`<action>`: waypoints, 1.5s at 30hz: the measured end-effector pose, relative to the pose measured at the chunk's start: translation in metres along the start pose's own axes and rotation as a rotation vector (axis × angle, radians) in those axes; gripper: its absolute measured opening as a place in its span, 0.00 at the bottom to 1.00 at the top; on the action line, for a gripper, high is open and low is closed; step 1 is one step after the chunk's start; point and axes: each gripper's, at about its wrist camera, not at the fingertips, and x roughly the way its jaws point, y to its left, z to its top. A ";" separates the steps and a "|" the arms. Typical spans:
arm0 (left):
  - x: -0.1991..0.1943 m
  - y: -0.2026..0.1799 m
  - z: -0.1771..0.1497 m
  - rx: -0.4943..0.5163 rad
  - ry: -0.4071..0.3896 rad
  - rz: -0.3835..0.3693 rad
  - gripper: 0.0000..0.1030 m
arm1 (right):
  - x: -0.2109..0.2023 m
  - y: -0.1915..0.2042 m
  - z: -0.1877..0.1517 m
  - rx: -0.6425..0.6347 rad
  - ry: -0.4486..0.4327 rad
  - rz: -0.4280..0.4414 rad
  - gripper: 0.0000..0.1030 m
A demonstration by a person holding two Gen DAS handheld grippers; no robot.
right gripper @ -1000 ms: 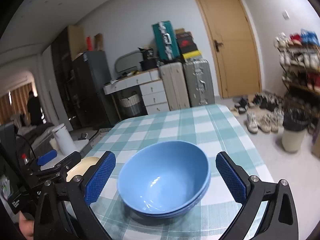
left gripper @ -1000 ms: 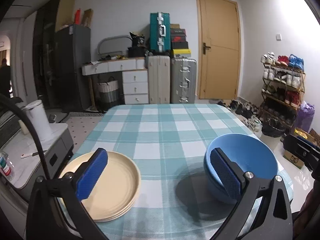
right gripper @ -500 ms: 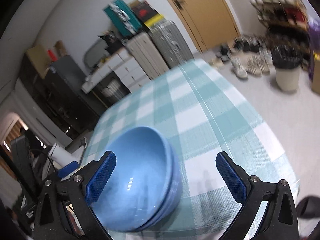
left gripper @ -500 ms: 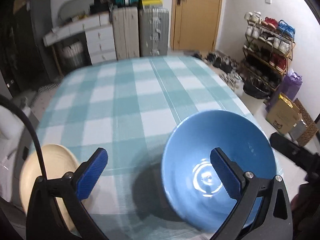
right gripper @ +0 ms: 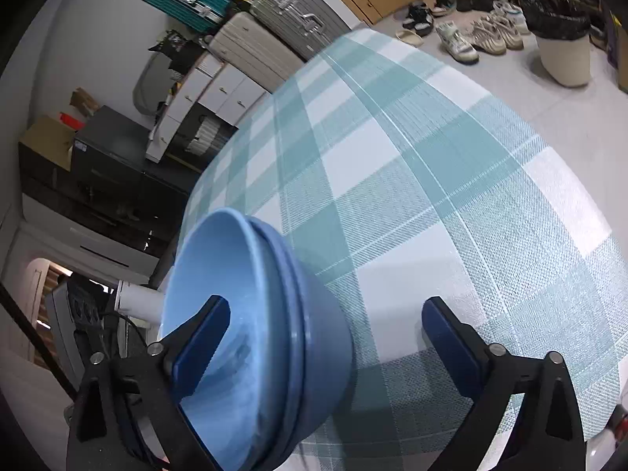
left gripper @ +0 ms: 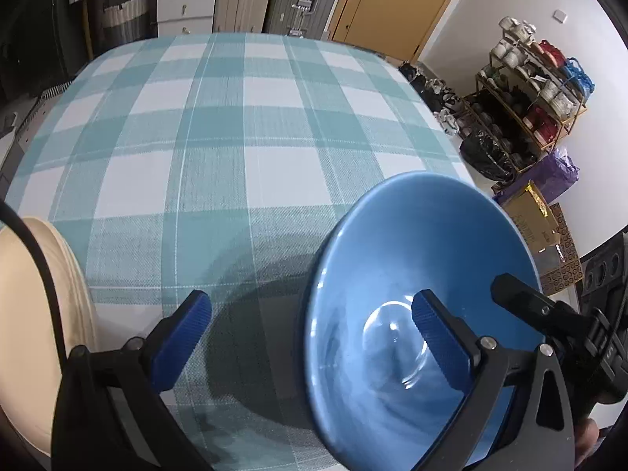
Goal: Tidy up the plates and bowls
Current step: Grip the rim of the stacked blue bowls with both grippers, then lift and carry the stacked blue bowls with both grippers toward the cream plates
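Already at the near edge of the checked worktop (left gripper: 243, 180), both hand-held grippers straddle the rim of a stack of blue bowls (left gripper: 412, 282), lower right of the left wrist view and lower left of the right wrist view.

The left hand-held gripper (left gripper: 310, 337) stands wide open, one finger inside the top bowl, the other outside over the cloth, neither pad visibly pressing. The right hand-held gripper (right gripper: 325, 337) is closing, with the near wall of the stack between its jaws; one finger sits inside the bowl, the other well clear over the cloth, so nothing is gripped yet.

By the look of it, this is the grasp of the bowl stack. Next the jaws need to pinch the rim squarely before any lift, and only the top bowl if the stack is to be split.

A stack of cream plates (left gripper: 35, 314) is cut off at lower left of the left wrist view. How many bowls are nested is hard to tell; their base is hidden.
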 end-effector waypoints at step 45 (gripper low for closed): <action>0.015 -0.021 -0.013 0.176 0.036 0.059 0.23 | 0.024 0.028 -0.008 -0.187 0.049 -0.154 0.16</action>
